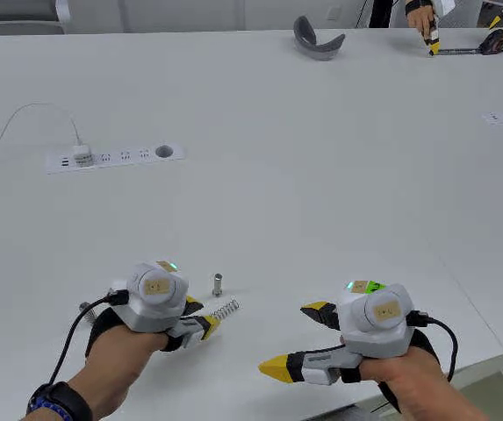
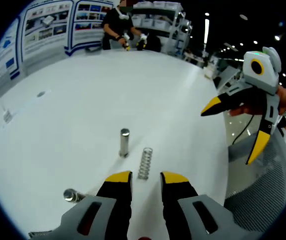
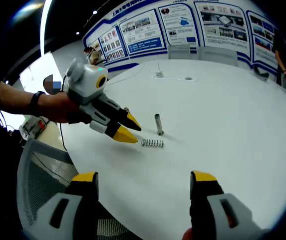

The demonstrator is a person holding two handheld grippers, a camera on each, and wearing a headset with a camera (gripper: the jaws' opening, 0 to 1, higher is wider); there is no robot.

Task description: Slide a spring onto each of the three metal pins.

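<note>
- Spring [image 2: 144,163] lies flat on the white table [image 1: 304,193], just beside an upright metal pin [image 2: 125,142] and apart from it.
- A second pin [image 2: 72,195] lies on its side near the left gripper's [image 1: 201,317] body, in the left gripper view.
- Left gripper: jaws parted a little and empty. The tips sit right at the near end of the spring, not clamped on it.
- Right gripper [image 3: 143,176]: jaws spread wide, holding nothing, hovering well apart from the spring and pin.
- Spring handling, judged: small open wire coil, very light and springy. It would likely roll or skitter on the smooth tabletop if nudged, and squash or pop out if pinched hard.
- Best hold looks to be across the coil near mid-length or toward one end. Light pressure, leaving the far end's opening free to go over the pin.
- Pin handling, judged: stiff, smooth metal with a narrow base, so it tips easily. The spring should come down along the pin's axis, with the right gripper free to steady it.
</note>
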